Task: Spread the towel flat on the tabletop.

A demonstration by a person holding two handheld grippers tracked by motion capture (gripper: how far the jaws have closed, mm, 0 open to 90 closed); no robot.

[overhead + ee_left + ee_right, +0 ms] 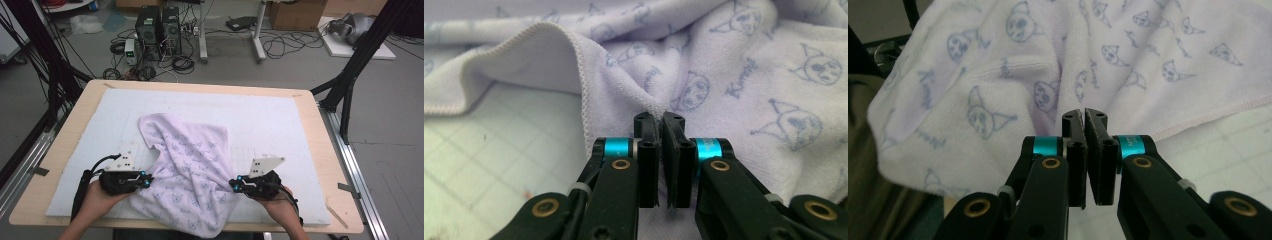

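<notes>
A pale lilac towel (187, 165) printed with small cartoon faces lies crumpled on the white mat (280, 125), its near part hanging over the table's front edge. My left gripper (149, 181) is at the towel's left side, shut on a pinch of the towel's (724, 65) cloth near its hemmed edge. My right gripper (232, 185) is at the towel's right side, shut on a fold of the towel (1013, 75). In each gripper view the jaws stand together with cloth pinched at the tips, left gripper (659, 117), right gripper (1083, 116).
The mat covers a wooden table (320, 150). Black frame posts (350, 75) stand at the table's right and left. Beyond the far edge the floor holds computer towers (157, 30), cables and boxes.
</notes>
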